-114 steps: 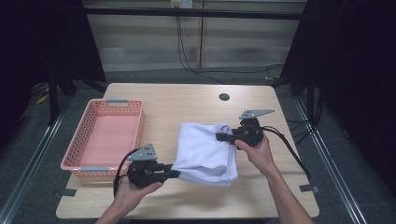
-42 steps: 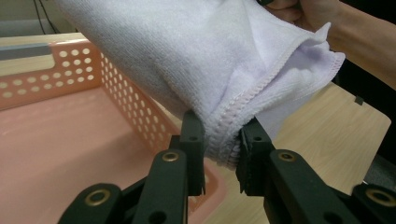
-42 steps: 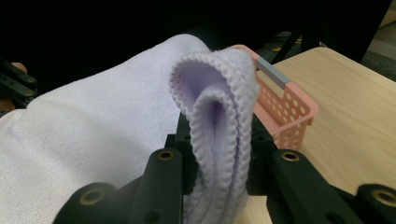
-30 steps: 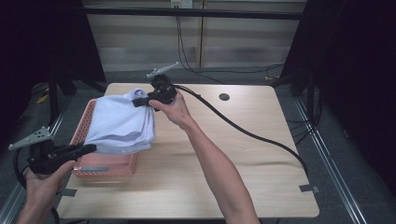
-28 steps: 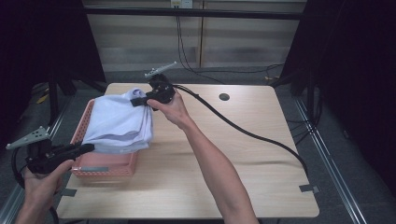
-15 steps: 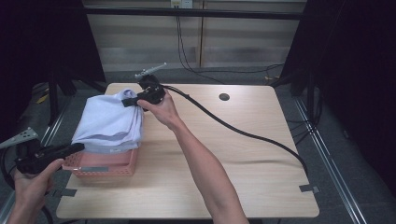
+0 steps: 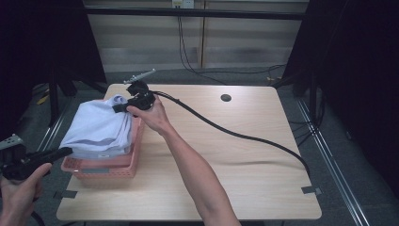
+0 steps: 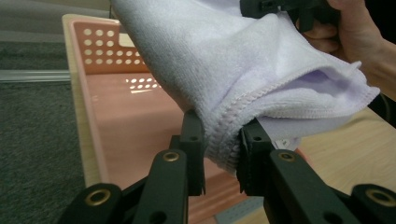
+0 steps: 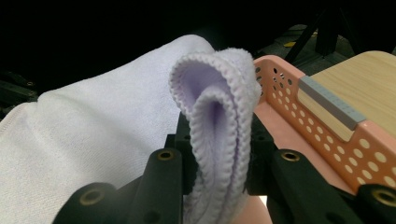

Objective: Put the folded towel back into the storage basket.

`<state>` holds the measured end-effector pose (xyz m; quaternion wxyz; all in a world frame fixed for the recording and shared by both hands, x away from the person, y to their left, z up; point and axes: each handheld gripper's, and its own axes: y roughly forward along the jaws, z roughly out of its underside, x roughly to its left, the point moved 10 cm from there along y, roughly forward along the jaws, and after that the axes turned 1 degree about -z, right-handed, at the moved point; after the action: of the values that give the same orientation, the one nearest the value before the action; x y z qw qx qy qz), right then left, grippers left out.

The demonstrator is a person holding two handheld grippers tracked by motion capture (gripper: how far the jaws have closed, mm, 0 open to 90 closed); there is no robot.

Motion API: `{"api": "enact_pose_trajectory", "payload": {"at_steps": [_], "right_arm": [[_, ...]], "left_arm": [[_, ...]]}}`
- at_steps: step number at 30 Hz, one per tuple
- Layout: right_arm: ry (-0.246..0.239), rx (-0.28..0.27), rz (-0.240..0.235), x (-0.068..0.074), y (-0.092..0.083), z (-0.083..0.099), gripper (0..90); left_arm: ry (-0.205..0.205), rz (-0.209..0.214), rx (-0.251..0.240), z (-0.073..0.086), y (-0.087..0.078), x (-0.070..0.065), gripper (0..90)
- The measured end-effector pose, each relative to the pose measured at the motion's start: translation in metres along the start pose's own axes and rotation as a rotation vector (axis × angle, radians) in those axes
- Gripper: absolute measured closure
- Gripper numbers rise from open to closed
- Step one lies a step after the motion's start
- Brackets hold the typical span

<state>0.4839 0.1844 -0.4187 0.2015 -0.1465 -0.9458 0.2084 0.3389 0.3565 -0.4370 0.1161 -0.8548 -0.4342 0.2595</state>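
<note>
Holding a folded white towel (image 7: pixel 96 127) stretched between both hands, you have it hanging over the pink basket (image 7: pixel 134 162) at the left edge of the desk (image 7: pixel 244 165). Your right gripper (image 7: pixel 117 108) is clamped on the far edge of the cloth, its jaws pinching a bunched, stitched hem, as the right gripper view shows. Your left gripper (image 7: pixel 66 151) is closed on the near edge, low beside the basket's front corner; in the left gripper view the hem sits squeezed between the two black jaws with the basket floor open beneath it. A thick black cable (image 7: pixel 235 134) trails from your right gripper across the bare wood.

The towel looks light, soft and limp. It sags in the middle between the two grips and will drape and fold wherever it loses support, so it needs both holds to keep its shape. The terry pile gives the pads plenty of bite and slipping seems unlikely, but a grip on one layer alone would probably let the fold fall open. The doubled, stitched edges where you hold it now are the firmest places to take it. Nothing here is fragile. The main risk, as it appears, is a corner catching on the basket rim or spilling over the side as the cloth settles in.
</note>
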Motion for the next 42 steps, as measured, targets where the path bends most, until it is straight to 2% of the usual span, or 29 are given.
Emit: {"api": "enact_pose_trajectory", "payload": {"at_steps": [4, 12, 16, 18, 20, 23, 25, 26, 27, 29, 33, 37, 38, 42], "right_arm": [[0.014, 0.012, -0.002, -0.001, 0.01, 0.008, 72.6], [0.049, 0.033, 0.013, -0.01, 0.025, 0.023, 71.9], [0.062, 0.04, 0.035, -0.018, 0.03, 0.029, 70.7], [0.071, 0.045, 0.037, -0.022, 0.031, 0.033, 66.4], [0.078, 0.056, 0.041, -0.026, 0.031, 0.039, 59.2], [0.092, 0.057, 0.074, -0.034, 0.028, 0.044, 47.5], [0.097, 0.032, 0.084, -0.037, 0.023, 0.041, 44.2], [0.103, 0.025, 0.074, -0.036, 0.021, 0.039, 44.8], [0.092, 0.027, 0.079, -0.036, 0.019, 0.039, 44.6], [0.086, 0.024, 0.071, -0.033, 0.016, 0.037, 44.6], [0.064, 0.004, 0.057, -0.03, 0.007, 0.036, 43.6], [0.053, 0.004, 0.032, -0.027, -0.003, 0.04, 42.9], [0.038, -0.001, 0.035, -0.025, -0.007, 0.04, 42.8], [0.0, -0.041, 0.034, -0.017, -0.031, 0.04, 42.3]], "left_arm": [[-0.022, -0.013, 0.008, 0.008, 0.001, 0.009, 75.5], [-0.032, -0.057, 0.044, 0.019, 0.013, 0.025, 75.4], [-0.027, -0.059, 0.092, 0.029, 0.024, 0.028, 74.9], [-0.025, -0.063, 0.111, 0.033, 0.029, 0.028, 74.1], [-0.017, -0.061, 0.128, 0.036, 0.03, 0.027, 71.6], [-0.006, -0.072, 0.137, 0.038, 0.027, 0.024, 61.3], [0.001, -0.074, 0.123, 0.038, 0.024, 0.022, 56.0], [-0.007, -0.083, 0.127, 0.037, 0.022, 0.023, 52.7], [-0.009, -0.084, 0.125, 0.036, 0.022, 0.023, 49.5], [-0.002, -0.077, 0.116, 0.033, 0.021, 0.02, 48.9], [0.038, -0.054, 0.102, 0.029, 0.025, 0.004, 48.6], [0.045, -0.034, 0.069, 0.022, 0.028, -0.012, 49.3], [0.056, -0.022, 0.067, 0.021, 0.029, -0.018, 49.2], [0.095, -0.02, 0.077, 0.022, 0.036, -0.04, 49.0]]}}
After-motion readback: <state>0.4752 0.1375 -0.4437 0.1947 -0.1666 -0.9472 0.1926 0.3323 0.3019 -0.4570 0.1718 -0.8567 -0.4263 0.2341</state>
